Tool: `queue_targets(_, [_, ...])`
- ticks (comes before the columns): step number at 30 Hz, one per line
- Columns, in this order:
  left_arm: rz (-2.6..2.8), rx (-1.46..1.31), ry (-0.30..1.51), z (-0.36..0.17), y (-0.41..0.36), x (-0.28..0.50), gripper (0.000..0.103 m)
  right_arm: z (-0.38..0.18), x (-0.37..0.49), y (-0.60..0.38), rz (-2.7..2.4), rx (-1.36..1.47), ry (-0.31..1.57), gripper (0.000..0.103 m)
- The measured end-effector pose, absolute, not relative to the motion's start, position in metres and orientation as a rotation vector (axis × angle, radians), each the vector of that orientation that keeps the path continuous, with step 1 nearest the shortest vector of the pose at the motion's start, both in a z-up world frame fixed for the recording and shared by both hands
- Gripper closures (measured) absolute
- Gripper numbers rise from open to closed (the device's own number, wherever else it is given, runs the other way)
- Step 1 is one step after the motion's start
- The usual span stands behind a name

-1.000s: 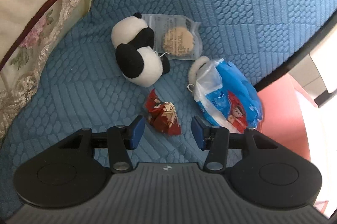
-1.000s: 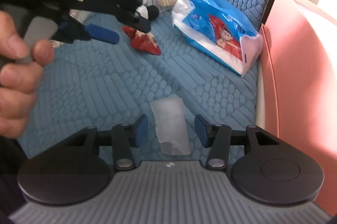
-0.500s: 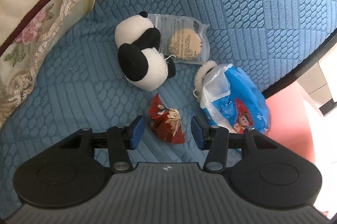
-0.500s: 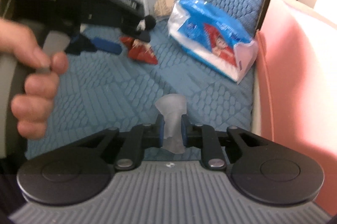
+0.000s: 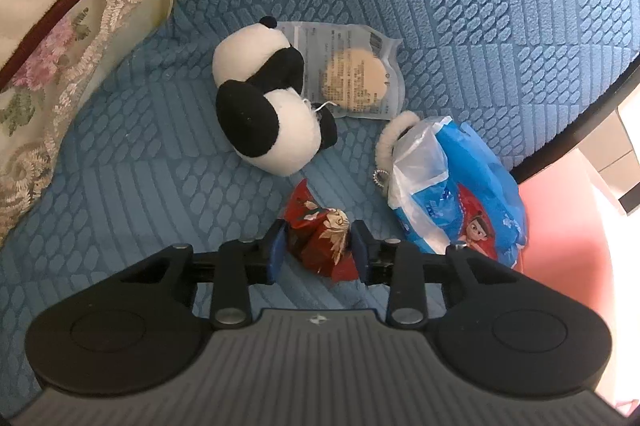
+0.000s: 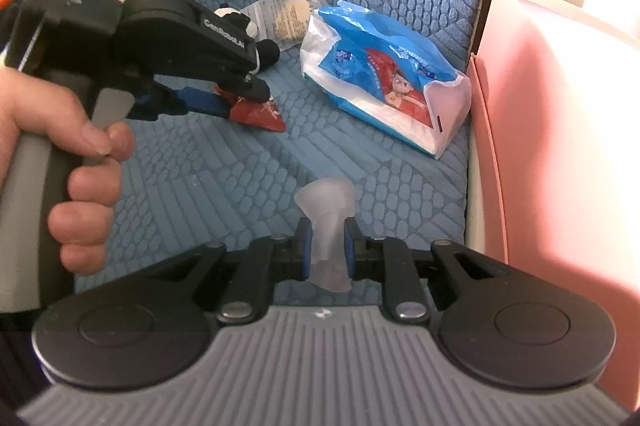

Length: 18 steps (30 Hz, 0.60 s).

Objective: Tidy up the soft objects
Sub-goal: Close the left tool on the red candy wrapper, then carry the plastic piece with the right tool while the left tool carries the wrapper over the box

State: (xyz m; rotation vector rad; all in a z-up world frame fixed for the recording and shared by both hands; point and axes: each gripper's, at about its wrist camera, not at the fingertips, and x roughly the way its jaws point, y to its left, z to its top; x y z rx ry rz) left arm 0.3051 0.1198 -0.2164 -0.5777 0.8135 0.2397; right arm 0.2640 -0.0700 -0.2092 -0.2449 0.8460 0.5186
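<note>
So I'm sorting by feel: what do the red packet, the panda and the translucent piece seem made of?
Red packet: glossy printed foil or plastic, crinkled. Panda: fuzzy plush fabric. Translucent piece: frosted, soft-looking plastic or silicone, pinched narrow between the pads.

A crumpled red packet and a pinched, translucent white pouch lie on blue quilting.

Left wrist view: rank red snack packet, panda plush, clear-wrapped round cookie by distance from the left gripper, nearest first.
1. red snack packet: between the fingers of the left gripper, whose jaws have just been closing on it.
2. panda plush: beyond the packet, up and left on the blue cushion.
3. clear-wrapped round cookie: farthest, right behind the panda, partly under it.
</note>
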Motion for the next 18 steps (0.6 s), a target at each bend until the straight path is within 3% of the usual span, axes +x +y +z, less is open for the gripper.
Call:
queue_targets(4, [0.228,-0.564,0.821,-0.215,0.119,0.308,0.071,-0.209,0.263,-0.069,0.520,-0.247,0.844,0.083])
queue_targets(18, [0.133,-0.455,0.841,-0.199,0.092,0.289,0.073,-0.204,0.251,-0.080,0.488,-0.225,0.821,0.083])
